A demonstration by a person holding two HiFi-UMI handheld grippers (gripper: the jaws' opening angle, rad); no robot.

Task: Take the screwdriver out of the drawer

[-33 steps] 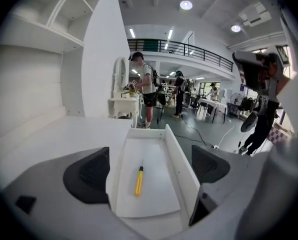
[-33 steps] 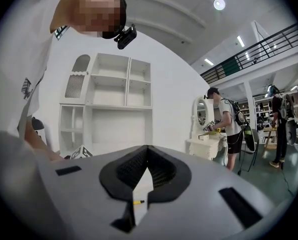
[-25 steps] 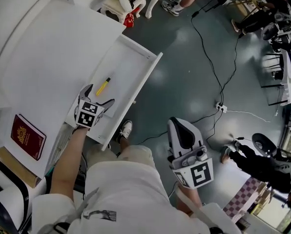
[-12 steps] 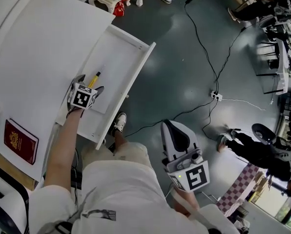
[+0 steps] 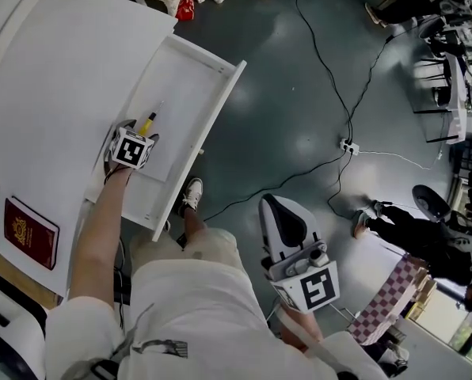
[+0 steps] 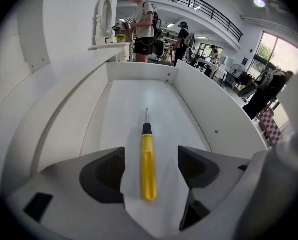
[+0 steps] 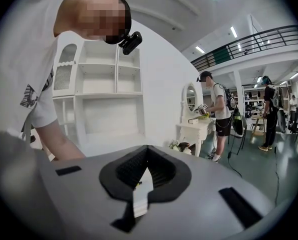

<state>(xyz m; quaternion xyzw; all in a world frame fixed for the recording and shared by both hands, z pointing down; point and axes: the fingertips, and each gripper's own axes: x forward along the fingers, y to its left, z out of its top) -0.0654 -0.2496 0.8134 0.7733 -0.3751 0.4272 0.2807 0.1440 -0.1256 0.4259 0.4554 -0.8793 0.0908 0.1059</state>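
A yellow-handled screwdriver (image 5: 147, 122) (image 6: 148, 166) lies flat on the floor of the open white drawer (image 5: 220, 109), its thin blade pointing toward the drawer's far end. My left gripper (image 5: 138, 129) (image 6: 150, 161) reaches down into the drawer and straddles the handle. Its jaws have just been closing, and a gap shows between each pad and the handle, so it is open. My right gripper (image 5: 282, 212) (image 7: 145, 171) hangs over the floor, away from the drawer, and is shut on nothing.
A red booklet (image 5: 30, 232) lies on the white desk top (image 5: 70, 77) left of the drawer. A black cable and power strip (image 5: 348, 145) cross the grey floor. My shoe (image 5: 190, 192) stands below the drawer front. Other people stand further off.
My left gripper has come down into the drawer until its jaws straddle the screwdriver handle, and the jaws have narrowed. The right gripper has stayed put.
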